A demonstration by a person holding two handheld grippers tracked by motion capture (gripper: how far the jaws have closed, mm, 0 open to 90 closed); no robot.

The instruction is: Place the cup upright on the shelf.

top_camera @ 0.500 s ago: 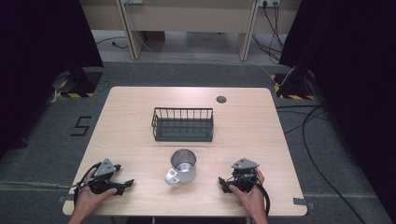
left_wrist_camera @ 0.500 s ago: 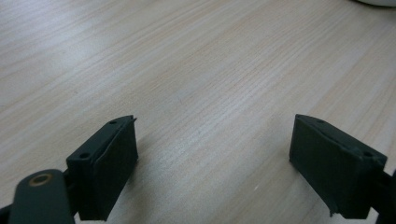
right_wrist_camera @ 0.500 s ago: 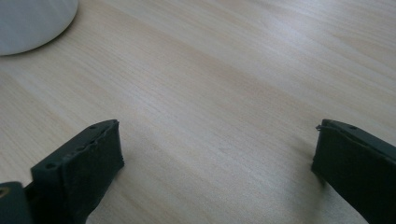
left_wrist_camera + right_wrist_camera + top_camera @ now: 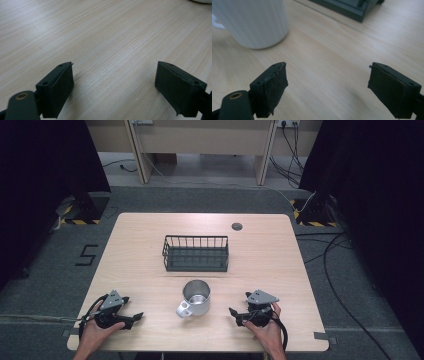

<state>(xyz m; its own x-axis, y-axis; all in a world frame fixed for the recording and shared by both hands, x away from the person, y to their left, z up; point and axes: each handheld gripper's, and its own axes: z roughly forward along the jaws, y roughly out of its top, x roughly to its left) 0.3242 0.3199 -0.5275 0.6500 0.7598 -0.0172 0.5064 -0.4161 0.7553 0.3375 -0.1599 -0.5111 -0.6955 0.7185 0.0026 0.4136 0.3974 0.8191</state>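
Both tongs rest apart, empty: left tongs (image 4: 131, 319), right tongs (image 4: 239, 314). Mug (image 4: 195, 298) stands at worktop (image 4: 140, 255) 6 o'clock, basket (image 4: 196, 253) beyond at 12. Likely next: approach mug low, square to its wall.

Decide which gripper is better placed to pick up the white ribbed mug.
Right, probably. The right gripper has the white ribbed mug just beyond its open jaws; the left gripper faces bare table.

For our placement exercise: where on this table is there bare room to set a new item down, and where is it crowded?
Free: the wide strips of table left and right of the wire basket, and the far edge behind it, apart from a small round cap. Crowded: the near middle, where the mug stands between the left claw and right claw.
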